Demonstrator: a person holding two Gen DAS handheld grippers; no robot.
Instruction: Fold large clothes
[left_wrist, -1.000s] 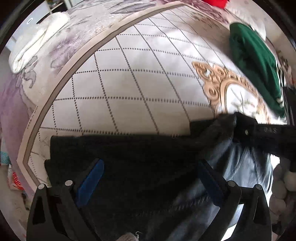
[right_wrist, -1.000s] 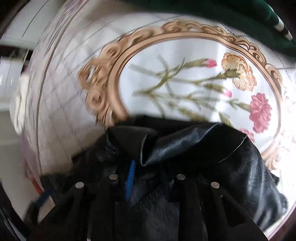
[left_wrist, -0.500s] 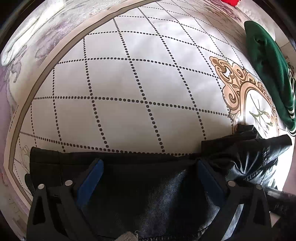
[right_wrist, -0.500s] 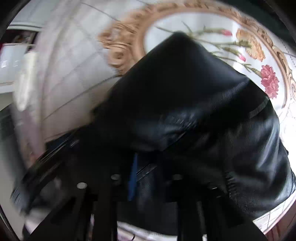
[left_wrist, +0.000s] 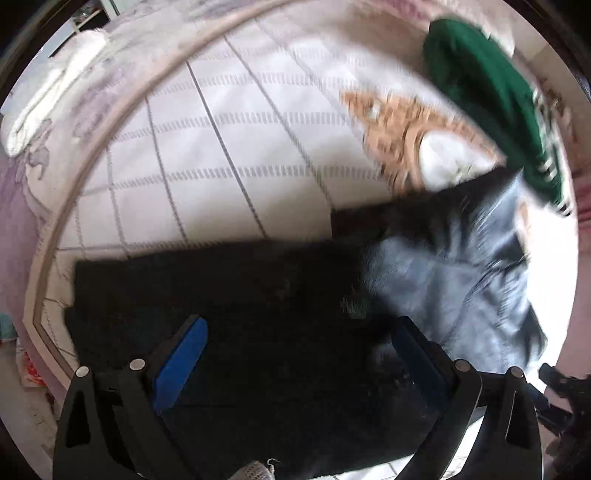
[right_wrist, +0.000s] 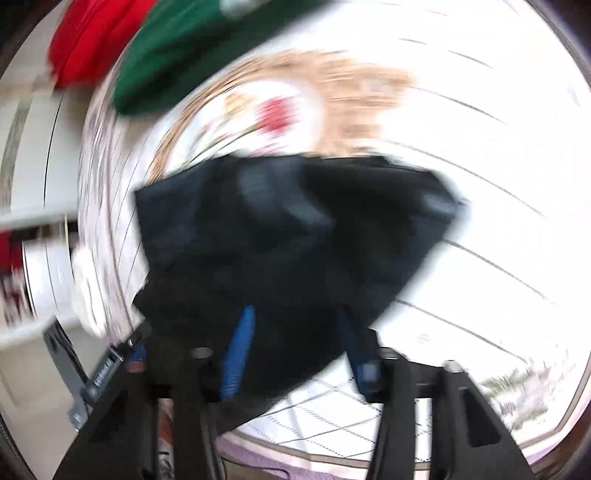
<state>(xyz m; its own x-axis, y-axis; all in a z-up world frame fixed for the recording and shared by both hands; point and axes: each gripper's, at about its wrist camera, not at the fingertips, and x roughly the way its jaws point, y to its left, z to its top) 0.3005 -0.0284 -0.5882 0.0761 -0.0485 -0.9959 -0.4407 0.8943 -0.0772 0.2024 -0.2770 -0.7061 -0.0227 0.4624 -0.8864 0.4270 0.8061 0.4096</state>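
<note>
A black leather jacket (left_wrist: 258, 295) lies on a patterned bedspread (left_wrist: 240, 147), its glossy part bunched toward the right. My left gripper (left_wrist: 301, 328) points straight down over the flat dark part, its blue pads wide open and pressing nothing. In the blurred right wrist view the jacket (right_wrist: 295, 221) is a dark heap ahead of my right gripper (right_wrist: 295, 314). The right gripper's jaws are opening, and black fabric lies between and under the blue pads without being pinched.
A green garment (left_wrist: 480, 92) lies at the far right of the bed, also in the right wrist view (right_wrist: 207, 55) beside a red one (right_wrist: 85, 40). A folded white cloth (left_wrist: 55, 85) sits at the far left. The bed's edge (right_wrist: 295, 446) runs close below the right gripper.
The right gripper was shut on the jacket, swung across with it while rolling, and now has its jaws apart. The left gripper stayed open and shifted slightly over the jacket.
</note>
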